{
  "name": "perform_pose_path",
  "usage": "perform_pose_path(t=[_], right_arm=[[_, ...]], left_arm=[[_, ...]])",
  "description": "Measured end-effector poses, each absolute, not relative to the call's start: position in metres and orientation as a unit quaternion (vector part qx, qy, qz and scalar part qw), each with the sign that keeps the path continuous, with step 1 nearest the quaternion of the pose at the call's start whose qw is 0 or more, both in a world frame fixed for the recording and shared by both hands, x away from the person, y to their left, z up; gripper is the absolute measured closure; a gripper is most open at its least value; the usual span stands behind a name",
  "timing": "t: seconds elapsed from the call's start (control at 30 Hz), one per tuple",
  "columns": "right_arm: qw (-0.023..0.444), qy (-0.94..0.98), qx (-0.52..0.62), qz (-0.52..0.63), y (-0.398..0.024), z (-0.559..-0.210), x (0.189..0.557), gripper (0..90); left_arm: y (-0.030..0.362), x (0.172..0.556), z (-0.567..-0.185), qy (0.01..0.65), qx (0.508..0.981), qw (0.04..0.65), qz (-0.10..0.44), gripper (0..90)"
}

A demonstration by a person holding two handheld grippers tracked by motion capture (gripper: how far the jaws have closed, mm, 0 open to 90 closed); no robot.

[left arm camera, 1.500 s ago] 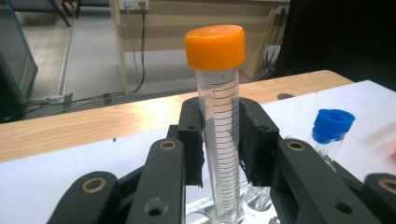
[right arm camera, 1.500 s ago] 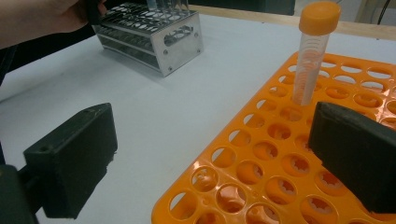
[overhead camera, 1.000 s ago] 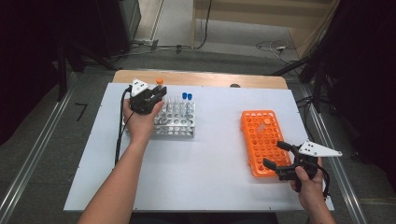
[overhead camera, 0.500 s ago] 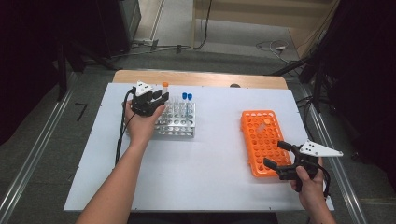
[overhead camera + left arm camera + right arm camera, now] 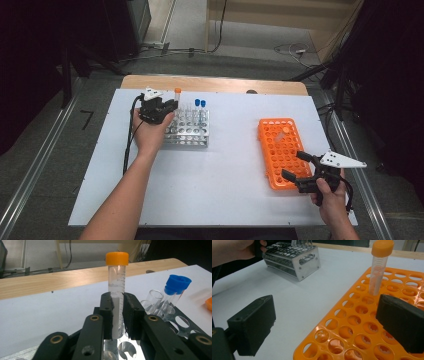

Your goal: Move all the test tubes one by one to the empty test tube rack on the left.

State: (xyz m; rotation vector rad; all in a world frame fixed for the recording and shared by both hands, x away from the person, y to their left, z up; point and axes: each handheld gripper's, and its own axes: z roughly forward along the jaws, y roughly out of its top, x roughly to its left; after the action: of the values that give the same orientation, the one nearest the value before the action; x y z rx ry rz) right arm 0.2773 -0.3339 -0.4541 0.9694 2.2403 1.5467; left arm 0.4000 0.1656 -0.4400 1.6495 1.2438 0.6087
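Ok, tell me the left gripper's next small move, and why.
Probably lift straight up. The left gripper is shut on the orange-capped tube, whose lower end seems to sit in the metal rack; raising it clear would free it for carrying, perhaps toward the orange rack.

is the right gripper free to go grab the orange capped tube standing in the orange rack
Probably yes. The right gripper is open at the near end of the orange rack, and the orange-capped tube stands upright just ahead, with only vacant holes between.
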Motion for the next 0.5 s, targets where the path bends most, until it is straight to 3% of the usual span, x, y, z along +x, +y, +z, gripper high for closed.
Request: perform_pose_path(t=[0.23, 0.5], right_arm=[[0.125, 0.768, 0.335, 0.531, -0.335, -0.454, 0.277, 1.4], [0.124, 0.769, 0.332, 0.532, -0.334, -0.454, 0.277, 1.5]], left_arm=[[0.158, 0.407, -0.429, 0.503, 0.678, 0.468, 0.261, 65.3], [0.148, 0.427, -0.424, 0.517, 0.679, 0.453, 0.258, 62.8]])
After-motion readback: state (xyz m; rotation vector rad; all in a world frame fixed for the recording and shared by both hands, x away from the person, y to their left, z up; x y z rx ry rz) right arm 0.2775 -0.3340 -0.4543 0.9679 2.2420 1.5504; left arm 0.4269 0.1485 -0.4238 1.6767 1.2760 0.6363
